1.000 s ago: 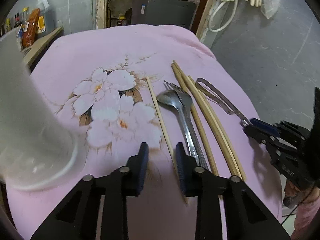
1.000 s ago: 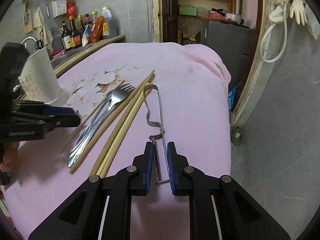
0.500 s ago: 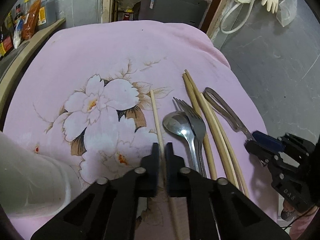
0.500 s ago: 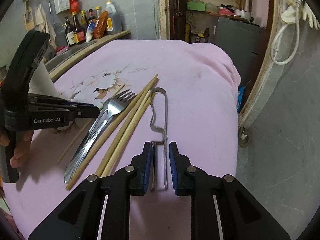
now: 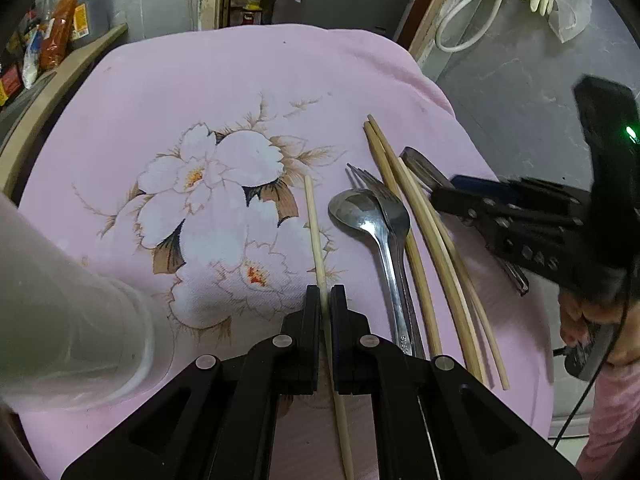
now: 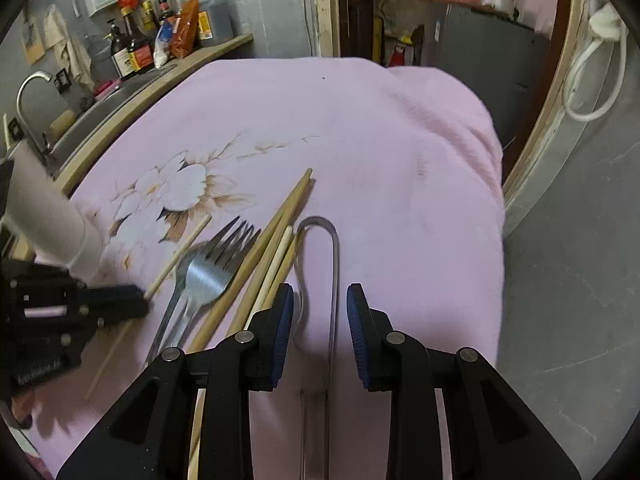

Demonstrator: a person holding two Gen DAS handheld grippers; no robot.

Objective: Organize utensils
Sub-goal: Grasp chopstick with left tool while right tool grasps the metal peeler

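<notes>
Left wrist view: we see the left gripper (image 5: 325, 294) clamped on a single chopstick (image 5: 314, 224) lying on the pink cloth (image 5: 248, 88); its long axis runs straight ahead from the pads, beside the spoon (image 5: 356, 210) and fork (image 5: 386, 200). Right gripper (image 6: 320, 300) has just been opening: its pads straddle the metal tongs (image 6: 334, 272) without touching, loop end pointing away.

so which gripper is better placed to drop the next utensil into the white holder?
Left. The left gripper is shut on the lone chopstick, and the white holder stands on its side. The right gripper has just been opening, pads clear of the metal tongs.
</notes>
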